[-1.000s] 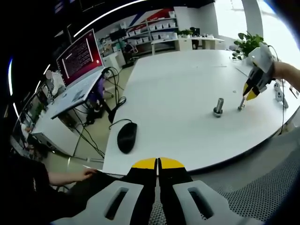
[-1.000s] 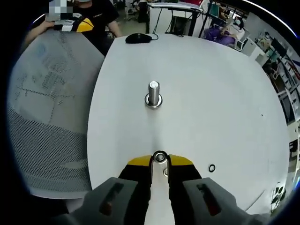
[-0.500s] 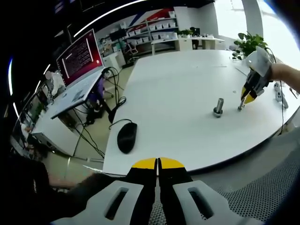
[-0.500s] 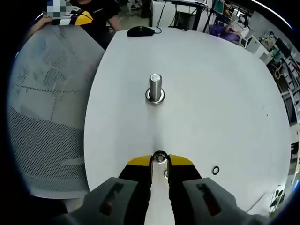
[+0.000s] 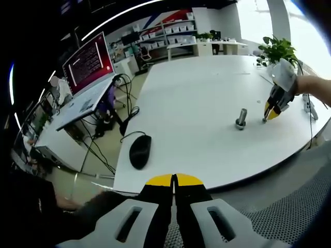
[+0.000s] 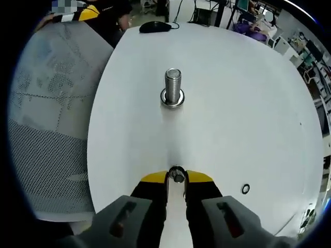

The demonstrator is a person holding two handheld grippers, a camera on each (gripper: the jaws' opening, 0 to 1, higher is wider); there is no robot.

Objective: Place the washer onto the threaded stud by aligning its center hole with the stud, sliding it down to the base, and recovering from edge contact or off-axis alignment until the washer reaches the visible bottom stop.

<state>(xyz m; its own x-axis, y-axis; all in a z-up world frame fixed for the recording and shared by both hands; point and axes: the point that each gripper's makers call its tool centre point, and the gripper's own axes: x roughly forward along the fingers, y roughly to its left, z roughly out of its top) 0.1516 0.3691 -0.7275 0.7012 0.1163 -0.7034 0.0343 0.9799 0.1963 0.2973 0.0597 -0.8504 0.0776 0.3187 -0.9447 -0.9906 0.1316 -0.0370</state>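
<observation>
In the right gripper view, a steel threaded stud (image 6: 172, 87) stands upright on its round base in the middle of the white table (image 6: 238, 103). My right gripper (image 6: 177, 176) is shut on a small metal washer (image 6: 177, 174), held between its yellow tips, some way short of the stud. Another small washer (image 6: 245, 189) lies flat on the table to the right. In the left gripper view, my left gripper (image 5: 174, 179) is shut with nothing in it, off the table's near edge. The stud (image 5: 241, 118) stands far off, and the right gripper (image 5: 270, 112) hovers just right of it.
A black computer mouse (image 5: 139, 150) with its cable lies near the table's left edge. A mesh chair back (image 6: 46, 113) stands left of the table in the right gripper view. A red monitor (image 5: 87, 62), shelves and a potted plant (image 5: 275, 50) stand beyond the table.
The right gripper, holding the washer, has moved closer to the stud, which looms larger in its view. The left gripper has stayed still.
</observation>
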